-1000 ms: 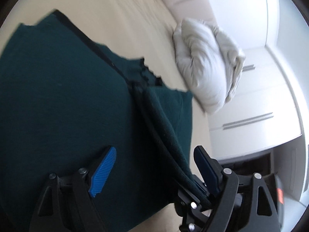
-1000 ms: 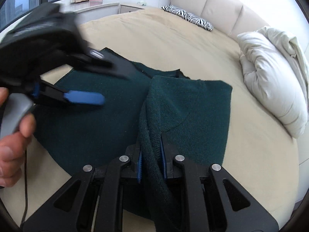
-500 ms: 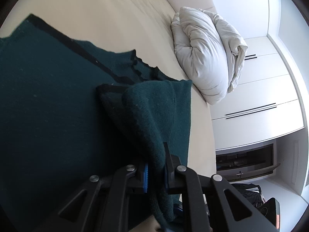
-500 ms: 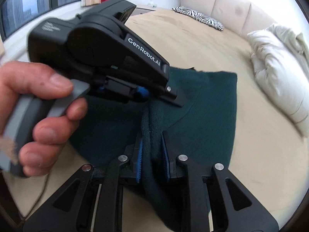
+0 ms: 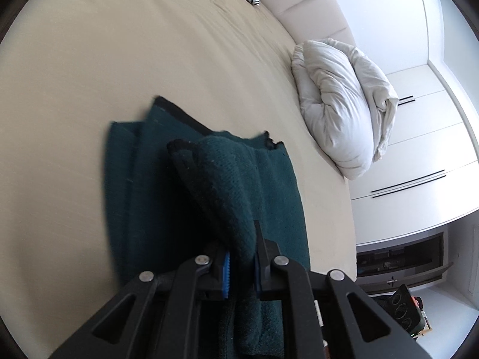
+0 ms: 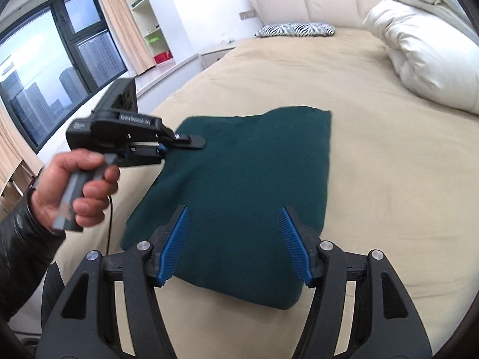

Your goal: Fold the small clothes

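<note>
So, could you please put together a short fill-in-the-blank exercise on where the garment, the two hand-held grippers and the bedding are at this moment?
1. The left hand-held gripper is shut on a bunched edge of the dark ____ garment.
2. The right hand-held gripper has jaws that are opening, with ____ gripped between them.
3. The garment lies on a ____ bed sheet.
4. The pillow by the headboard has a ____ pattern.

Missing words: green; nothing; beige; zebra
</note>
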{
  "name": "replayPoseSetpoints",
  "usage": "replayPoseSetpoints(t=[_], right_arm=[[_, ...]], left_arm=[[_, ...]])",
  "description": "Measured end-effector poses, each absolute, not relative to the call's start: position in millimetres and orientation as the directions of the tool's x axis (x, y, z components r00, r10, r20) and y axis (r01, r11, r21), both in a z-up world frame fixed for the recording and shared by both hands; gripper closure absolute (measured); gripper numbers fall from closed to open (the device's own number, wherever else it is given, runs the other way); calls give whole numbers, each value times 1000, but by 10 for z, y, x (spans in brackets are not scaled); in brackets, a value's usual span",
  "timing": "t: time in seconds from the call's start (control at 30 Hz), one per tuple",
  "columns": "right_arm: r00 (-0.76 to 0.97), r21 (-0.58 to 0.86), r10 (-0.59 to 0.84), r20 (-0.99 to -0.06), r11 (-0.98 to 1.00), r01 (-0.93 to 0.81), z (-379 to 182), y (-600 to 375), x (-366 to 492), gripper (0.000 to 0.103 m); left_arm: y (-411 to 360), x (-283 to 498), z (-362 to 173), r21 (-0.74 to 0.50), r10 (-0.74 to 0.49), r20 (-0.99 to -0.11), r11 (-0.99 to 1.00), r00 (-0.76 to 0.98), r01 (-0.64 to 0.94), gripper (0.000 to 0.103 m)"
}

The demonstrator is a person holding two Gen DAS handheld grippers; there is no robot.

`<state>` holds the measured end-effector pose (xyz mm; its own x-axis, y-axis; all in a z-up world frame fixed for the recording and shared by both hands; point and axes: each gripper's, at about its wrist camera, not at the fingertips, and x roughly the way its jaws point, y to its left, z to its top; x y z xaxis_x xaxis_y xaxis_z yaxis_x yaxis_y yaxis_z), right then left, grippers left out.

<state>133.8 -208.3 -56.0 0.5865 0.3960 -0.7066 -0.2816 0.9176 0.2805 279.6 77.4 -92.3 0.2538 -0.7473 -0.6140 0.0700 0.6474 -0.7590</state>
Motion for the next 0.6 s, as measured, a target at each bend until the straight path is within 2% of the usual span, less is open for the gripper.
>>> replayPoseSetpoints(t=[0.2, 0.4, 0.6], right_arm=[[525, 258, 393, -755, 914, -313, -875, -1808, 1590, 43], [508, 241, 403, -761, 903, -355, -971, -1467, 1453, 43], [456, 250, 408, -791, 896, -367, -1183, -1294, 1354, 43]], left_arm=[[999, 2892, -901, -742, -729, -631, 667, 265, 70, 91], [1178, 2909, -978, -747, -725, -627, 664, 284, 45, 91], [1215, 2844, -1207, -725, -696, -660, 688, 283, 2, 90]])
